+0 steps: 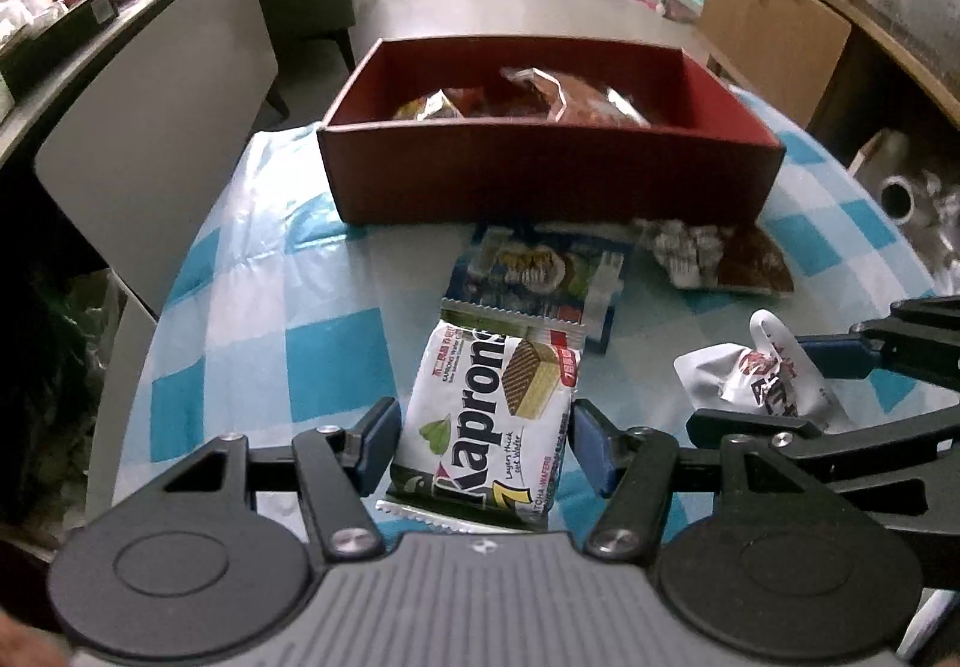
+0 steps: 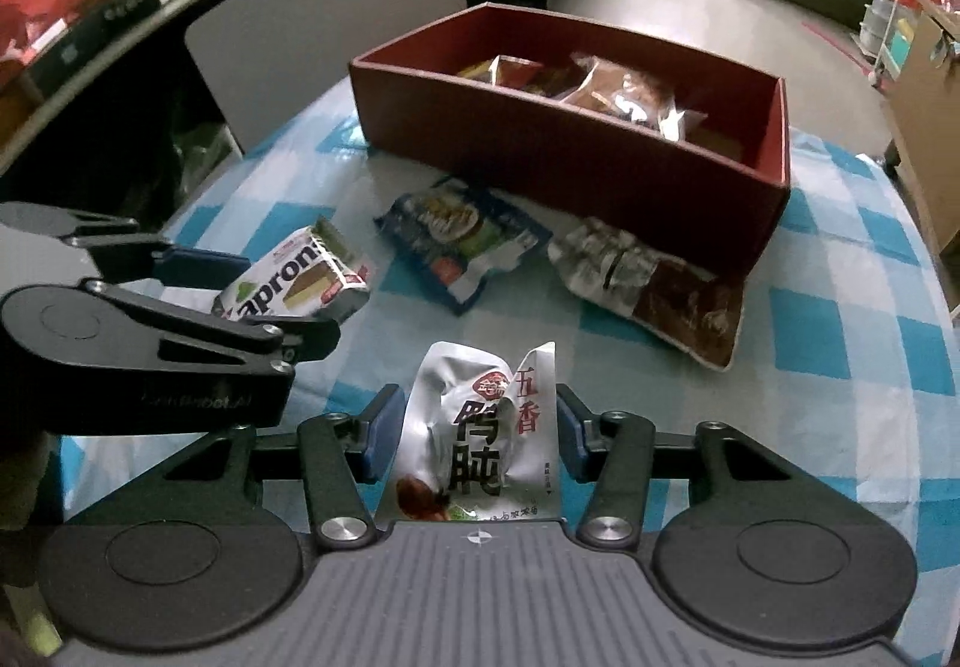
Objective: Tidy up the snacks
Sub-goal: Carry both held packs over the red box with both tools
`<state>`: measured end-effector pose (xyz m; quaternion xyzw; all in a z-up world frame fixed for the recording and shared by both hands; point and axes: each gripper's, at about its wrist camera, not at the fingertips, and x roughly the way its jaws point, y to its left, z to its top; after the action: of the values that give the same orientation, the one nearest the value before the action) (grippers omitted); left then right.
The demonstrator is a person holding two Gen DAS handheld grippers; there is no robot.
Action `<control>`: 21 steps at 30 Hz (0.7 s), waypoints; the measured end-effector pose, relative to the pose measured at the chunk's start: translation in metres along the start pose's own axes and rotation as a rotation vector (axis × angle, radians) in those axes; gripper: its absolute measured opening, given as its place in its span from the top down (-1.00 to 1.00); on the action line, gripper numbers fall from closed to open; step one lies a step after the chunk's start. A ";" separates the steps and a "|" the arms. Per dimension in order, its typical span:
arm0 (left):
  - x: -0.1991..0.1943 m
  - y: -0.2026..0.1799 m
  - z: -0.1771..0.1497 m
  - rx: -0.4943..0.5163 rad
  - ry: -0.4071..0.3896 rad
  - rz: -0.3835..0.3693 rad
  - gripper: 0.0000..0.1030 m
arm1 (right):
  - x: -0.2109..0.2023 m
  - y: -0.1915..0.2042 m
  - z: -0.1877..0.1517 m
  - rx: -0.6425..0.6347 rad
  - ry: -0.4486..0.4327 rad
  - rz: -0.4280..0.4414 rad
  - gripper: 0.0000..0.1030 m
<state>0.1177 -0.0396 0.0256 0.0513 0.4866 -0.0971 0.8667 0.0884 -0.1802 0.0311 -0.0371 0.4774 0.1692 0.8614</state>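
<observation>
My left gripper (image 1: pixel 486 439) is shut on a white Kaprons wafer pack (image 1: pixel 492 403), its blue pads pressing both long sides. The right wrist view shows that same gripper (image 2: pixel 258 301) at the left with the wafer pack (image 2: pixel 300 277) tilted in it. My right gripper (image 2: pixel 477 430) is shut on a crumpled silver packet (image 2: pixel 474 427) printed with black and red characters. In the left wrist view that gripper (image 1: pixel 798 385) and silver packet (image 1: pixel 756 373) are at the right. A dark red open box (image 1: pixel 540 175) (image 2: pixel 570 151) stands beyond, with several snack packs inside.
A blue packet (image 1: pixel 540 271) (image 2: pixel 462 241) and a silver-and-brown packet (image 1: pixel 720 253) (image 2: pixel 660 283) lie before the box on the blue-checked tablecloth (image 1: pixel 312 355) (image 2: pixel 840 319). A grey chair back (image 1: pixel 156 139) stands left of the table. A cluttered shelf (image 2: pixel 120 7) runs along the left.
</observation>
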 end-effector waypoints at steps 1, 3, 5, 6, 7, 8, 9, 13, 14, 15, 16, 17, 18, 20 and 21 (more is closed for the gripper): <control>-0.001 0.000 0.001 -0.004 -0.005 -0.002 -0.07 | -0.001 -0.001 0.001 0.005 -0.007 0.003 -0.16; -0.001 0.001 0.006 -0.011 -0.018 0.003 -0.07 | -0.003 -0.004 0.005 0.012 -0.017 0.005 -0.16; -0.003 0.000 0.011 -0.018 -0.033 0.008 -0.07 | -0.003 -0.005 0.009 0.014 -0.027 0.003 -0.16; -0.003 0.000 0.013 -0.022 -0.039 0.008 -0.07 | -0.003 -0.006 0.012 0.015 -0.033 0.002 -0.16; -0.004 0.000 0.015 -0.026 -0.043 0.006 -0.07 | -0.004 -0.007 0.014 0.019 -0.040 0.002 -0.16; -0.004 0.000 0.018 -0.033 -0.051 0.007 -0.07 | -0.004 -0.009 0.017 0.023 -0.048 0.002 -0.16; -0.004 0.001 0.021 -0.040 -0.058 0.007 -0.07 | -0.005 -0.010 0.019 0.027 -0.055 0.000 -0.16; -0.007 0.002 0.033 -0.056 -0.082 0.004 -0.07 | -0.008 -0.016 0.029 0.040 -0.090 -0.004 -0.16; -0.008 0.001 0.036 -0.056 -0.092 0.007 -0.07 | -0.009 -0.017 0.032 0.045 -0.098 -0.004 -0.16; -0.008 0.000 0.038 -0.055 -0.100 0.010 -0.07 | -0.010 -0.019 0.034 0.049 -0.105 -0.005 -0.16; -0.009 -0.001 0.041 -0.053 -0.111 0.016 -0.07 | -0.011 -0.020 0.036 0.052 -0.113 -0.006 -0.16; -0.009 -0.001 0.043 -0.052 -0.119 0.022 -0.07 | -0.012 -0.022 0.038 0.056 -0.120 -0.009 -0.16; -0.009 -0.002 0.046 -0.052 -0.127 0.027 -0.06 | -0.013 -0.023 0.040 0.059 -0.127 -0.010 -0.16; -0.009 -0.002 0.052 -0.061 -0.139 0.031 -0.06 | -0.015 -0.025 0.044 0.070 -0.144 -0.013 -0.16; -0.009 -0.001 0.056 -0.067 -0.146 0.031 -0.06 | -0.016 -0.027 0.046 0.073 -0.153 -0.014 -0.17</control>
<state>0.1592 -0.0495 0.0628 0.0225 0.4242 -0.0706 0.9025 0.1265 -0.1988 0.0664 0.0042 0.4158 0.1479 0.8973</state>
